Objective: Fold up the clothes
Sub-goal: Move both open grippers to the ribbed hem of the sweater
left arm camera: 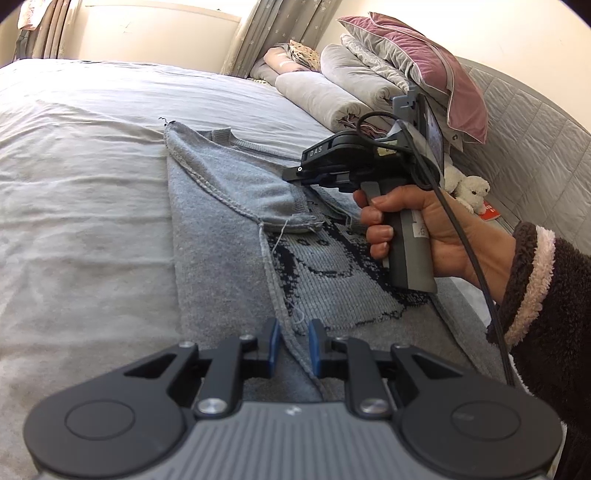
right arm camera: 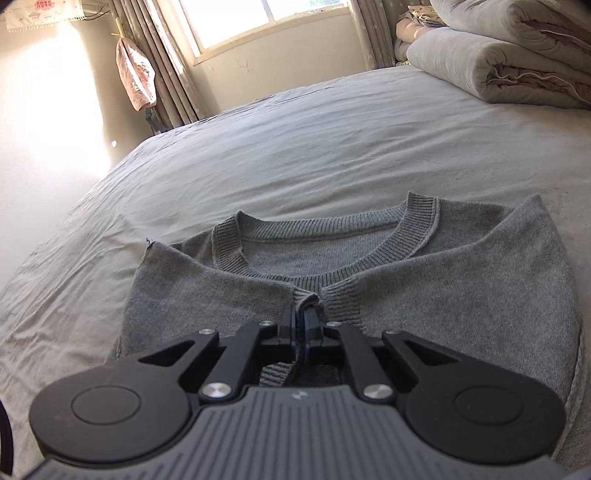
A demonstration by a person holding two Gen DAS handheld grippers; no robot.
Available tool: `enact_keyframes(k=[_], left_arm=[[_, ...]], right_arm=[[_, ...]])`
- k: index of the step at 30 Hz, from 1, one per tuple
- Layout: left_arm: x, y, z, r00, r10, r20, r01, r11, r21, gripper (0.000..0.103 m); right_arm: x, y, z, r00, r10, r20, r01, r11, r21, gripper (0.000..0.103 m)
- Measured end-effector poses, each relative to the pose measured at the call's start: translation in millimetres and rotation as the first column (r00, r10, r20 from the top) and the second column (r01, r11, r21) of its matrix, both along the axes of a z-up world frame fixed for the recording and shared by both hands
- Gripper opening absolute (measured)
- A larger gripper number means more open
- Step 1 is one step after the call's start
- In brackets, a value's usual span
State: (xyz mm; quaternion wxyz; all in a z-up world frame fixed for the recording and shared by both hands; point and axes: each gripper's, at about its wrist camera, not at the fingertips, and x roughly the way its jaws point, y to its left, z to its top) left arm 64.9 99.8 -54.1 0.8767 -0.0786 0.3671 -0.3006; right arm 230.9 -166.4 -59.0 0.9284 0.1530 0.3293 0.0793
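left gripper [left arm camera: 291, 345]: black linkage arms, blue pads, ribbed grey body, silver screws | right gripper [right arm camera: 303, 325]: same build, grey handle, black cable | sleeve [left arm camera: 535, 295], right edge: dark fleece, pink cuff

A wide bed [left arm camera: 92, 155] covered by a wrinkled pale grey sheet [right arm camera: 332, 140] fills most of both views. At its far corner lie rolled grey quilts [left arm camera: 325, 96], one stacked on another, with a mauve velvet pillow [left arm camera: 436, 62] piled on top. A quilted grey headboard [left arm camera: 532, 147] curves behind them, and a small white plush toy [left arm camera: 471, 186] sits against it. Starred grey curtains [left arm camera: 280, 26] hang beside a bright window [right arm camera: 258, 22]. A pink bag [right arm camera: 135, 77] hangs near the left curtain.
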Motion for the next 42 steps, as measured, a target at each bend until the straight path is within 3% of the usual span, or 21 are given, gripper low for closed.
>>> enact_keyframes(k=[6, 10, 14, 19, 24, 30, 42], left_arm=[[1.5, 7.5, 2.9, 0.999, 0.032, 0.013, -0.032, 0.999, -0.023, 0.017], [3.6, 9.9, 1.0, 0.999, 0.034, -0.003, -0.034, 0.999, -0.032, 0.017], [-1.2, 4.8, -0.3, 1.000, 0.005, 0.007, -0.005, 1.000, 0.011, 0.017], [-9.9, 9.2, 7.4, 1.000, -0.016, 0.016, 0.016, 1.000, 0.003, 0.017], [-20.2, 9.5, 4.1, 0.999, -0.027, 0.023, 0.026, 0.999, 0.039, 0.017], [-34.8, 10.3, -1.2, 0.999, -0.036, 0.029, 0.036, 0.999, 0.026, 0.017], [-93.7, 29.2, -7.1, 1.000, -0.006, 0.002, 0.006, 0.997, -0.071, 0.018]], right_arm=[[-24.5, -0.6, 14.0, 1.000, 0.023, 0.011, -0.023, 0.998, 0.058, 0.014], [-45.7, 16.8, 17.7, 0.995, 0.095, 0.016, -0.096, 0.995, 0.030, 0.014], [-61.2, 29.0, 8.7, 0.991, 0.136, -0.021, -0.136, 0.990, -0.036, 0.014], [-91.1, 8.0, 27.5, 0.991, 0.131, -0.009, -0.131, 0.991, -0.002, 0.014], [-136.0, -24.8, 41.3, 0.995, 0.096, 0.004, -0.096, 0.995, -0.029, 0.014], [-182.4, -54.9, 24.8, 0.997, 0.023, -0.068, -0.025, 0.999, -0.022, 0.014], [-285.8, -45.5, 13.5, 0.995, 0.061, -0.083, -0.058, 0.998, 0.037, 0.019]])
